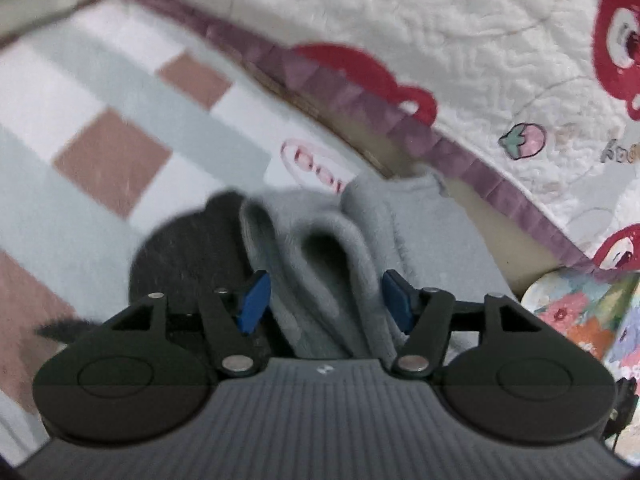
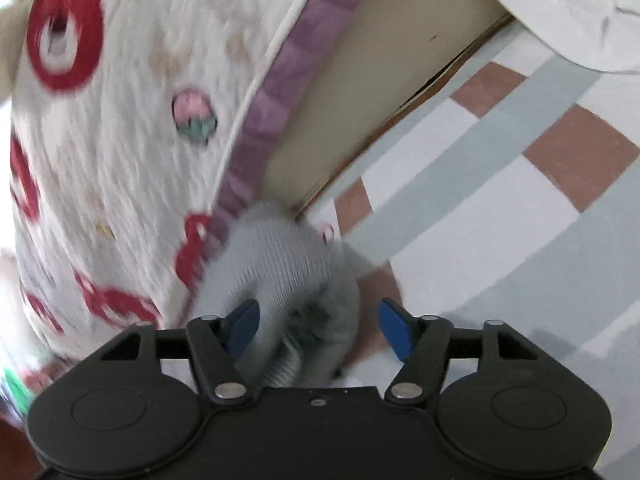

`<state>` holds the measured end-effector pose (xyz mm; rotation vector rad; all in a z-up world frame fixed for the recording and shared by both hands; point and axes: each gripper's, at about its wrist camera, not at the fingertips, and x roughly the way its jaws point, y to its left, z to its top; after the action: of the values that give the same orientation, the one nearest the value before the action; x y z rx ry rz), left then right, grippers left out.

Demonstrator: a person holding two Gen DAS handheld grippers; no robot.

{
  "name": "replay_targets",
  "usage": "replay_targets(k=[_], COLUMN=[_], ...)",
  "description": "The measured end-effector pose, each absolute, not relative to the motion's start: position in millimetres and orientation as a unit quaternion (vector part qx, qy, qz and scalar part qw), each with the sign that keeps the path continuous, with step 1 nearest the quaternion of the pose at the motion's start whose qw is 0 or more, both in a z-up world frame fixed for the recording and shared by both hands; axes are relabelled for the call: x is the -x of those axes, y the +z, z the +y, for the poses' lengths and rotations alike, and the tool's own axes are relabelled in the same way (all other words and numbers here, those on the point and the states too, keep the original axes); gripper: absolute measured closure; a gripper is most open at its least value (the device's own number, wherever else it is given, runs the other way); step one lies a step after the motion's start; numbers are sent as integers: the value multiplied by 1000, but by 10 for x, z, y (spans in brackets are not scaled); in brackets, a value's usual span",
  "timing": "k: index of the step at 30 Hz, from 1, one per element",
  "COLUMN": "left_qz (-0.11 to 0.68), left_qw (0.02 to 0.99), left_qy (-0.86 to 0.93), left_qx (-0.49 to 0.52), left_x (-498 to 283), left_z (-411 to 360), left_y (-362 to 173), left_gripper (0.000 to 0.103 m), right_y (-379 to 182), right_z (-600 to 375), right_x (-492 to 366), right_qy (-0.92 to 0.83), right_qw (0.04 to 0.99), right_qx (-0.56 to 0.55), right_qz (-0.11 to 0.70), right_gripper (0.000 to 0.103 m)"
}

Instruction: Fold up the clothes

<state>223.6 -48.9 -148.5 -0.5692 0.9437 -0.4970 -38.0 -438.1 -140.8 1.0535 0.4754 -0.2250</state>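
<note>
In the left wrist view, a light grey fleecy garment [image 1: 320, 248] lies bunched in soft folds on the checked sheet [image 1: 100, 112]. A dark grey cloth [image 1: 180, 252] sits just to its left. My left gripper [image 1: 326, 300] is open around the grey folds, which fill most of the gap between the blue pads [image 1: 254, 300]. In the right wrist view, a light grey ribbed knit bundle [image 2: 280, 264] sits between the fingers of my right gripper [image 2: 319, 326]. That gripper is open: the bundle is close to the left pad [image 2: 242, 322], with a clear gap to the right one.
A white quilt [image 1: 460, 40] with red prints and a purple border hangs over a beige bed side [image 2: 360, 80] behind the garments. A flowered cushion [image 1: 580, 320] lies at the right in the left wrist view. A pale flowered cloth [image 2: 560, 8] drapes at the top right in the right wrist view.
</note>
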Motion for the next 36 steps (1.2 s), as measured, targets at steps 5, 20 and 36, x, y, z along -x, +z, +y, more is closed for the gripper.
replay_targets(k=[5, 20, 36], left_qz=[447, 461, 332], left_qw=[825, 761, 867], left_qy=[-214, -219, -312], left_qx=[272, 400, 202], left_x=[-2222, -2404, -2027], left_z=[-520, -498, -835], left_y=[-1510, -1842, -1377], left_gripper=[36, 29, 82], right_y=[-1473, -1763, -1122], right_z=[-4334, -4290, -4017], right_x=[111, -95, -365], right_qy=[-100, -83, 35], right_qw=[820, 799, 892], right_qx=[-503, -539, -401], right_qz=[255, 254, 205], right_gripper=[23, 8, 51])
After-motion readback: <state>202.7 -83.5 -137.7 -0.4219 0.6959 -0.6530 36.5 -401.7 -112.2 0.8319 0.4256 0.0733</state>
